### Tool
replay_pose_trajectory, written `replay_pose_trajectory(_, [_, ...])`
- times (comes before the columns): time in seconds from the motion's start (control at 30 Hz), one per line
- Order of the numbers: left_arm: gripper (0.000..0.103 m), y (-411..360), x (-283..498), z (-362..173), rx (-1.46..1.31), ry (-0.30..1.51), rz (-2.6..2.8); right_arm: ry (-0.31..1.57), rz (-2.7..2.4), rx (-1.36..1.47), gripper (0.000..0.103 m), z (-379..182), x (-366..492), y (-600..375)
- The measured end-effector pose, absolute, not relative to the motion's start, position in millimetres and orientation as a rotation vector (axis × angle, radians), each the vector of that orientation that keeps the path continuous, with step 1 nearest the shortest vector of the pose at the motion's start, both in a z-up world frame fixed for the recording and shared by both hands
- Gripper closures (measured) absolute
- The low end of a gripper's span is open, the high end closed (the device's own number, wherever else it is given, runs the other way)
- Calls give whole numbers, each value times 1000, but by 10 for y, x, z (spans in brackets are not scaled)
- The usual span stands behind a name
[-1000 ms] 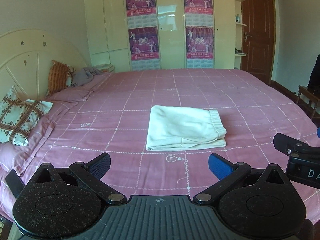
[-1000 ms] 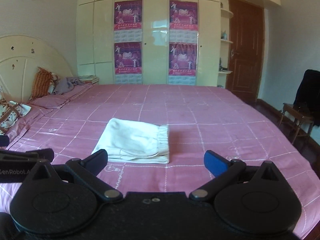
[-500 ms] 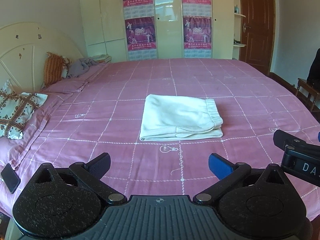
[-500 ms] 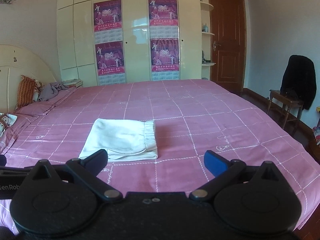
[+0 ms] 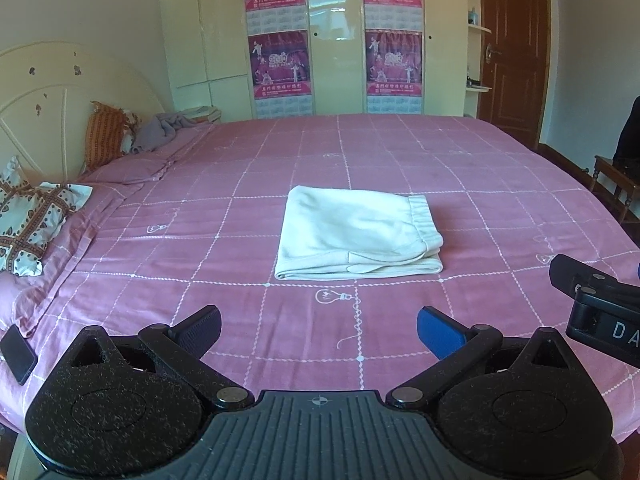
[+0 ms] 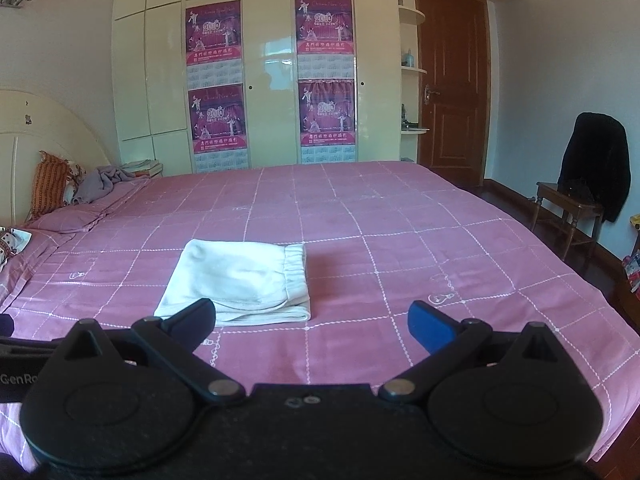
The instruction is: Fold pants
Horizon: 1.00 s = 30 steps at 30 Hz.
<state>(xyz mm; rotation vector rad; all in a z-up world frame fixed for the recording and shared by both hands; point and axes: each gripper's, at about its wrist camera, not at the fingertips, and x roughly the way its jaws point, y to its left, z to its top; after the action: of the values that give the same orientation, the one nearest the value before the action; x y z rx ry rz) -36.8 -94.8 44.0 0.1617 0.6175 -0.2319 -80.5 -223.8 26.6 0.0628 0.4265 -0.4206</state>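
Observation:
Cream-white pants (image 5: 356, 234) lie folded into a compact rectangle on the pink checked bedspread (image 5: 280, 148), waistband toward the right. In the right wrist view the same folded pants (image 6: 240, 280) sit left of centre. My left gripper (image 5: 319, 330) is open, well short of the pants, nothing between its fingers. My right gripper (image 6: 312, 324) is also open and empty, hanging above the bed's near part; its body shows at the right edge of the left wrist view as the right gripper (image 5: 592, 300).
Pillows (image 5: 32, 216) and a grey garment (image 5: 168, 128) lie by the headboard at left. A dark phone (image 5: 18, 354) rests near the bed's left edge. A wardrobe (image 6: 260, 80) stands behind, a chair with a black jacket (image 6: 592, 176) at right.
Both grippers have pulled back and risen away from the folded pants, which look smaller and stay still. Both stay open.

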Motion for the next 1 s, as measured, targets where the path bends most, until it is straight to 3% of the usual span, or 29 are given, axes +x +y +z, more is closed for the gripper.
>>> replay_pose_trajectory(1.0, [0, -934, -348, 431, 147, 625, -233, 437, -393, 72, 0, 261, -788, -2215])
